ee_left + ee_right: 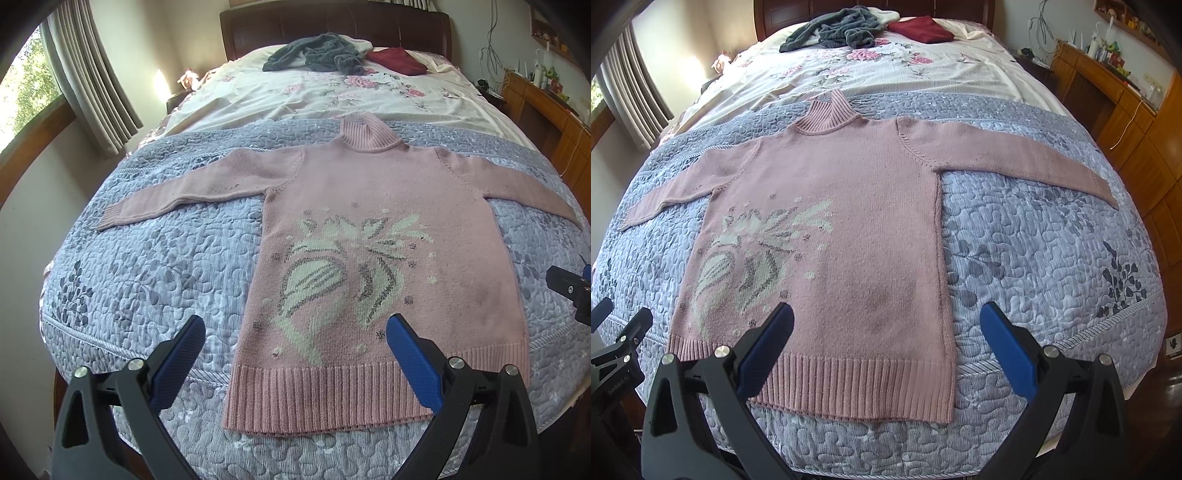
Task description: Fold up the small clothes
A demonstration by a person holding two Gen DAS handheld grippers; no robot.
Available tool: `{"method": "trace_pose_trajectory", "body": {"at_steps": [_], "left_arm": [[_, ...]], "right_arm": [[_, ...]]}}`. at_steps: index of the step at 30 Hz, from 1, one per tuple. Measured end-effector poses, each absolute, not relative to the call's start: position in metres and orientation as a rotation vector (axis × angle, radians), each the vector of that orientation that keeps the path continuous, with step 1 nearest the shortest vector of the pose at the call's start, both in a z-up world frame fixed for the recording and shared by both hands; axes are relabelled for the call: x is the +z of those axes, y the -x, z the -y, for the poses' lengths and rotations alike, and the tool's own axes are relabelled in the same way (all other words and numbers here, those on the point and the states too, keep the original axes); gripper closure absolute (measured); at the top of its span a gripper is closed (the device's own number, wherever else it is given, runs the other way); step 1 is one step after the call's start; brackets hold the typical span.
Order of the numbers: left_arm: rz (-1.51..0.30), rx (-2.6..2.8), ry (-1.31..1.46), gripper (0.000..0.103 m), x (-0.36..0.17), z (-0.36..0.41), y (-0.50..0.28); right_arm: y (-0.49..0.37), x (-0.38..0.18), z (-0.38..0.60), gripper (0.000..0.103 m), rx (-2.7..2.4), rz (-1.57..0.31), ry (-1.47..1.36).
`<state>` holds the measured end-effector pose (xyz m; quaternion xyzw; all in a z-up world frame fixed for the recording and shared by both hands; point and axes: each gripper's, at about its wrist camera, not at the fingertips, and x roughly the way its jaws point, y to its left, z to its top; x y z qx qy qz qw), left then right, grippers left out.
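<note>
1. Lying flat on the grey quilt across the foot of the bed, front up: the pink turtleneck sweater; sleeves out to both sides, collar toward the headboard, ribbed hem nearest the cameras
2. Left hand-held gripper: fingers spread wide, holding nothing, hovering over the hem's left part. Right hand-held gripper: likewise spread and empty, over the hem's right corner
3. Handling, as a judgement: soft, limp knit, light to moderate weight, not fragile; it will drape and sag when lifted and may stretch if pulled by one point. Knit on quilted cloth looks grippy, so dragging may ruck up the quilt; lifting seems safer
4. Where to take hold: the left sleeve cuff and the right sleeve for folding inward; the ribbed hem corners are thicker and should give a firmer pinch for the final fold toward the collar
5. Dark smudges show on the lower right front
6. Writing: small white lettering on the left gripper's body in the right view, too small to read with confidence. No garment label visible
7. Grey garment and dark red cloth lie near the headboard, well apart
</note>
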<state>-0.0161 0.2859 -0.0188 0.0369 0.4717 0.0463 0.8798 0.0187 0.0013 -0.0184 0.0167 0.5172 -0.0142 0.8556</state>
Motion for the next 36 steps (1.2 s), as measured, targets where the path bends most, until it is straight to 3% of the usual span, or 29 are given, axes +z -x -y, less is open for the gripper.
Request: {"method": "trace_pose_trajectory", "body": {"at_steps": [21,29,36], "left_arm": [[-1.009,0.019,0.001,0.004,-0.031,-0.282,-0.01],[-0.992,0.032,-0.064,0.004,-0.029,-0.224,-0.116],[-1.021,-0.015,-0.048,0.004,-0.049,-0.151,-0.215]], "right_arm": [[-0.044,-0.021,0.025,0.003,0.009,-1.117,-0.091],[-0.134,-0.022,0.138,0.003,-0.041,-1.134,-0.083],[-0.216,-0.047,0.325,0.003,-0.295,-1.176,-0.254]]}}
